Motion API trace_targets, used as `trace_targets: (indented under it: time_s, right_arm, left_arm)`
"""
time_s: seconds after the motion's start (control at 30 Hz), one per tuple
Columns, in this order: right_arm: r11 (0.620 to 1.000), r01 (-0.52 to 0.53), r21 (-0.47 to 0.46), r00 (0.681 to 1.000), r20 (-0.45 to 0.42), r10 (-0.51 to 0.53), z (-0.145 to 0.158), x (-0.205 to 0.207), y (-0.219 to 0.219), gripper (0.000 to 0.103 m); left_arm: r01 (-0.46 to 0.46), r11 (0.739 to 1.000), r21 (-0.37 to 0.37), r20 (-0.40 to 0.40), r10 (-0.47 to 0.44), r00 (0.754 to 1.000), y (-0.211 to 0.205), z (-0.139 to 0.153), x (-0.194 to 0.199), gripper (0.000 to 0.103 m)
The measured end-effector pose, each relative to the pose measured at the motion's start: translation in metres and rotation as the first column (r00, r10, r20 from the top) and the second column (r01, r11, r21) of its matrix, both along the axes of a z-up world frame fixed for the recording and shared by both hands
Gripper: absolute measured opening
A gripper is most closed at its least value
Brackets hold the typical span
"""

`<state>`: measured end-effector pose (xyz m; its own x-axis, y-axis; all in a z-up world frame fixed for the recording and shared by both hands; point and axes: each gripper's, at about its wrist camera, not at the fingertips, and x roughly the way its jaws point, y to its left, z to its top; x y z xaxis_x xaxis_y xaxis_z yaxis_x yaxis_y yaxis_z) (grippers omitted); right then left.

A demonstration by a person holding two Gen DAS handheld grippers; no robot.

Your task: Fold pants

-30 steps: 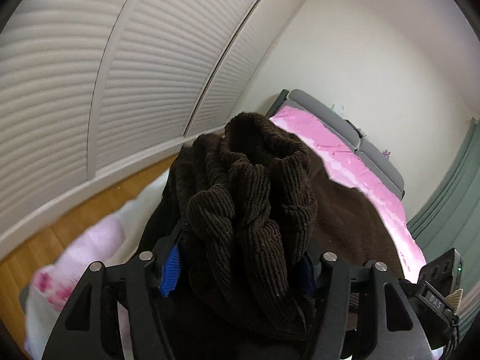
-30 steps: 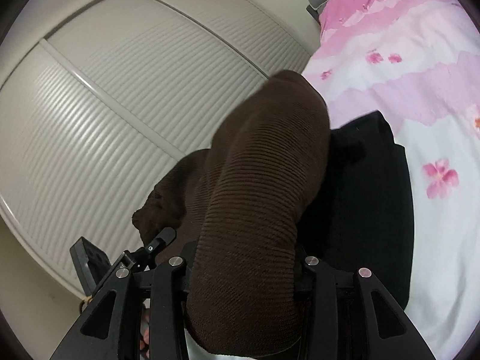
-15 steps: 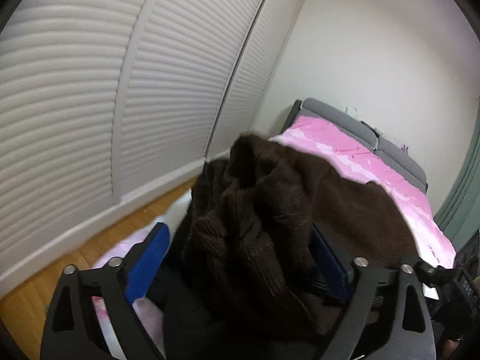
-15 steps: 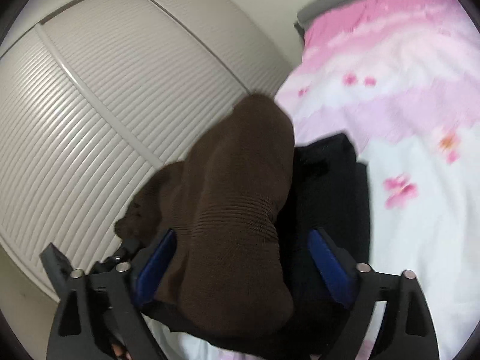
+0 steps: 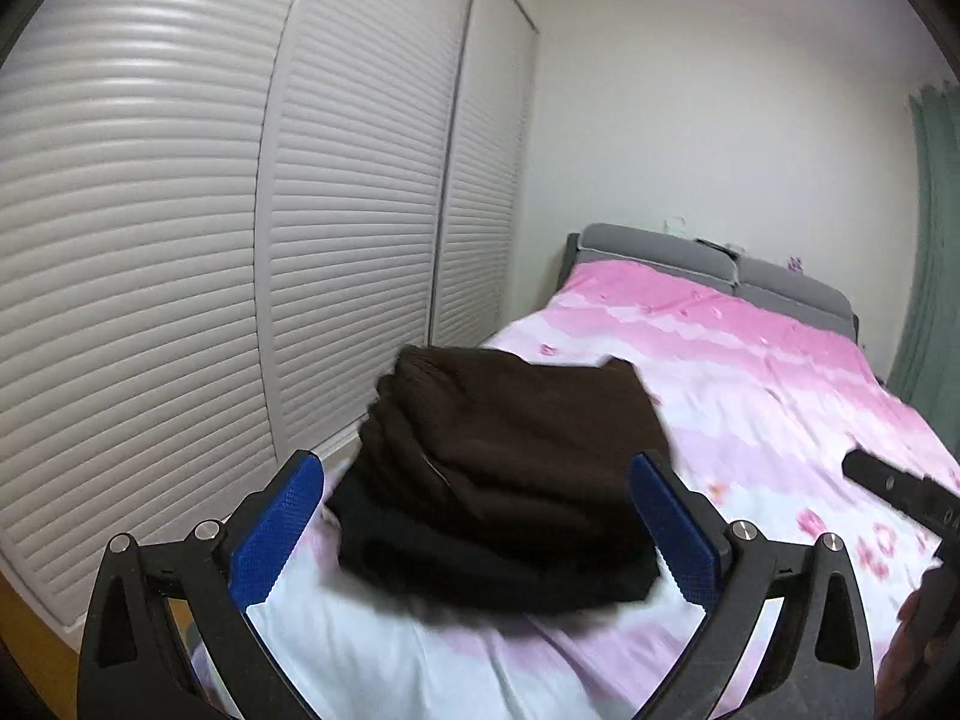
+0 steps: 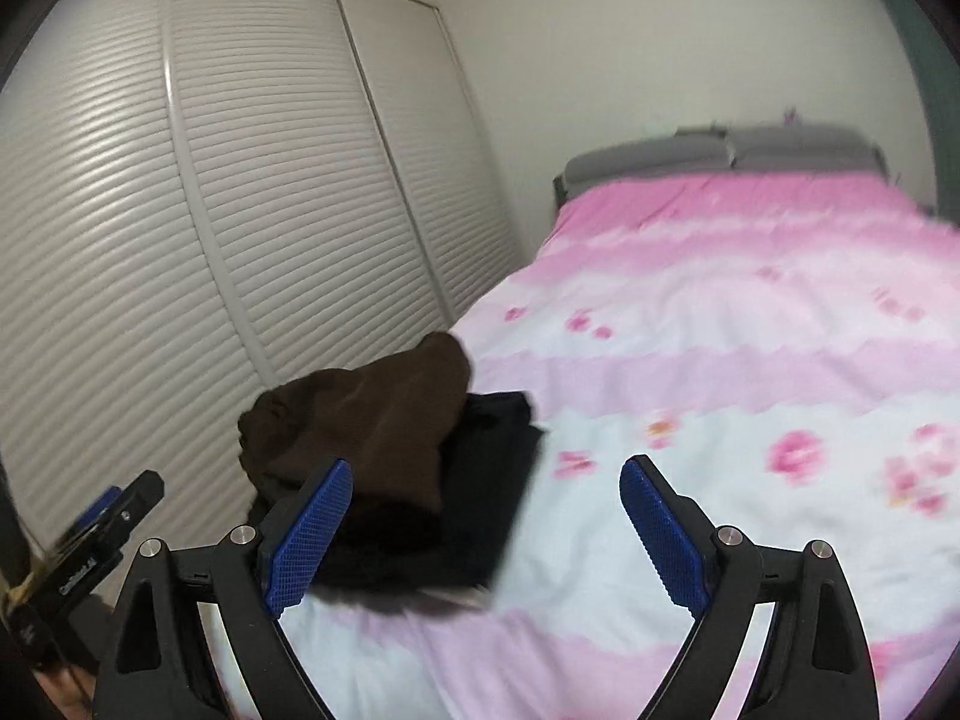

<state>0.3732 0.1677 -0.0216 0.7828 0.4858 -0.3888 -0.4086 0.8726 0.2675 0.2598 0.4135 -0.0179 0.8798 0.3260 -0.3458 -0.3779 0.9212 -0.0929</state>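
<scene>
While both grippers hang above the near end of the bed (image 5: 750,372), the brown pants (image 5: 516,438) lie folded in a bundle at the bed's left edge, close to the near left corner, on top of a darker, almost black garment (image 5: 480,564) that shows under and in front of them. In the right wrist view the same bundle sits left of centre, the pants (image 6: 366,426) heaped on the black garment (image 6: 480,480), which reaches further toward the middle of the pink and white cover.

With its jaws spread wide, the left gripper (image 5: 474,528) has just been opening; the pants appear between its blue pads (image 5: 276,534) in the view but lie beyond them on the bed, untouched. Also spread wide, the right gripper (image 6: 486,534) holds nothing, only the cover showing between its fingers. Part of each gripper appears at the edge of the other's view. White slatted doors (image 5: 180,276) run along the bed's left side, and a grey headboard (image 5: 660,246) stands at the far end.
</scene>
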Motion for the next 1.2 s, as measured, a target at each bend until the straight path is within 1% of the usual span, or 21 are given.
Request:
trace_targets:
  time_s: [0.07, 0.1, 0.13, 0.17, 0.2, 0.23, 0.33, 0.47, 0.53, 0.6, 0.67, 0.8, 0.9, 1.0, 1.07, 1.13, 1.2]
  right_arm:
    - [0.999, 0.023, -0.039, 0.999, 0.041, -0.021, 0.011, -0.030, -0.022, 0.092]
    - [0.997, 0.040, -0.060, 0.998, 0.060, -0.036, 0.015, -0.044, -0.034, 0.092]
    - [0.995, 0.056, -0.076, 0.995, 0.081, -0.050, 0.019, -0.062, -0.050, 0.092]
    - [0.994, 0.065, -0.083, 0.994, 0.094, -0.057, 0.023, -0.075, -0.062, 0.092]
    - [0.992, 0.086, -0.091, 0.991, 0.109, -0.076, 0.026, -0.089, -0.077, 0.093]
    - [0.988, 0.116, -0.101, 0.986, 0.128, -0.103, 0.031, -0.108, -0.097, 0.093]
    - [0.975, 0.186, -0.123, 0.973, 0.162, -0.165, 0.037, -0.145, -0.140, 0.095]
    - [0.950, 0.268, -0.162, 0.954, 0.184, -0.238, 0.044, -0.191, -0.195, 0.096]
    - [0.937, 0.303, -0.173, 0.944, 0.187, -0.270, 0.047, -0.215, -0.225, 0.096]
    - [0.923, 0.336, -0.186, 0.934, 0.189, -0.302, 0.048, -0.240, -0.251, 0.096]
    - [0.908, 0.369, -0.200, 0.923, 0.197, -0.332, 0.047, -0.262, -0.271, 0.097]
    - [0.880, 0.420, -0.222, 0.903, 0.201, -0.380, 0.042, -0.298, -0.299, 0.100]
    - [0.869, 0.439, -0.228, 0.895, 0.195, -0.401, 0.039, -0.328, -0.318, 0.100]
    - [0.864, 0.448, -0.230, 0.892, 0.180, -0.415, 0.035, -0.348, -0.328, 0.102]
    - [0.855, 0.458, -0.243, 0.888, 0.174, -0.426, 0.031, -0.359, -0.333, 0.103]
    - [0.842, 0.479, -0.246, 0.877, 0.169, -0.450, 0.024, -0.371, -0.340, 0.103]
    - [0.843, 0.489, -0.225, 0.872, 0.155, -0.464, 0.018, -0.379, -0.347, 0.103]
  left_arm:
    - [0.015, 1.000, 0.000, -0.017, -0.015, 1.000, -0.032, 0.002, -0.021, 0.103]
    - [0.024, 1.000, -0.001, -0.026, -0.024, 0.999, -0.040, 0.004, -0.027, 0.103]
    - [0.040, 0.999, 0.002, -0.043, -0.040, 0.998, -0.060, 0.004, -0.037, 0.103]
    - [0.049, 0.999, 0.005, -0.049, -0.049, 0.998, -0.070, 0.005, -0.041, 0.103]
    - [0.065, 0.998, 0.009, -0.056, -0.065, 0.996, -0.090, 0.006, -0.051, 0.103]
    - [0.076, 0.997, 0.008, -0.057, -0.075, 0.996, -0.100, 0.007, -0.058, 0.103]
    - [0.122, 0.993, 0.000, -0.053, -0.121, 0.991, -0.143, 0.012, -0.079, 0.103]
    - [0.164, 0.986, -0.008, -0.044, -0.164, 0.985, -0.192, 0.016, -0.111, 0.103]
    - [0.201, 0.979, -0.017, -0.049, -0.202, 0.978, -0.220, 0.017, -0.126, 0.103]
    - [0.222, 0.975, -0.002, -0.050, -0.221, 0.974, -0.241, 0.018, -0.139, 0.103]
    - [0.244, 0.969, 0.037, -0.054, -0.242, 0.969, -0.267, 0.015, -0.154, 0.103]
    - [0.287, 0.956, 0.069, -0.082, -0.281, 0.956, -0.300, 0.007, -0.180, 0.103]
    - [0.314, 0.945, 0.087, -0.096, -0.306, 0.947, -0.323, 0.001, -0.202, 0.103]
    - [0.340, 0.935, 0.099, -0.115, -0.329, 0.937, -0.341, -0.003, -0.218, 0.103]
    - [0.334, 0.935, 0.117, -0.123, -0.320, 0.939, -0.348, -0.003, -0.227, 0.103]
    - [0.333, 0.937, 0.105, -0.135, -0.318, 0.938, -0.349, -0.004, -0.233, 0.103]
    - [0.332, 0.939, 0.094, -0.155, -0.315, 0.936, -0.348, -0.007, -0.237, 0.103]
